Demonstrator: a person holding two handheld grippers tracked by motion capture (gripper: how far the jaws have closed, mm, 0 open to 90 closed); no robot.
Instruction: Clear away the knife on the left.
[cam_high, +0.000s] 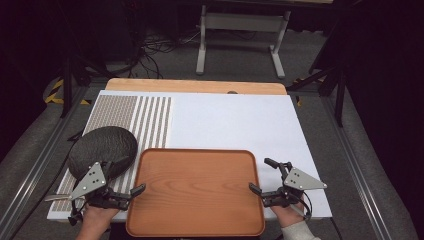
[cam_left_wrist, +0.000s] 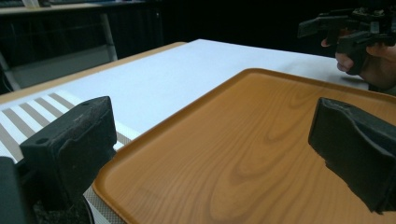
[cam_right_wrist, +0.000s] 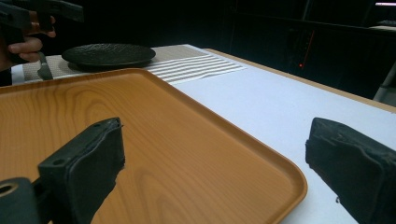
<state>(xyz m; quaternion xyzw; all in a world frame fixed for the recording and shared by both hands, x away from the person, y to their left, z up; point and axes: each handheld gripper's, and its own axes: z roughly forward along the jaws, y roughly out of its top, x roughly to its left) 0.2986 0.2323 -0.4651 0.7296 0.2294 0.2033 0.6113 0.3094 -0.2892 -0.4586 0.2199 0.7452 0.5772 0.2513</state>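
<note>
Now both claws flank the wooden tray (cam_high: 195, 192) at the counter's (cam_high: 235, 120) near edge: your left claw (cam_high: 127, 187) and right claw (cam_high: 262, 175) spread wide, straddling each rim. Likely next: close together, then lift level.

A grey carpeted floor (cam_high: 240, 55) is seen beyond the wooden table (cam_high: 195, 86), where a white metal frame (cam_high: 242, 30) is stood (cables (cam_high: 155, 50) are tangled beside it). Dark surroundings are left unlit, and yellow-black hazard tape (cam_high: 56, 92) is laid at left.
</note>
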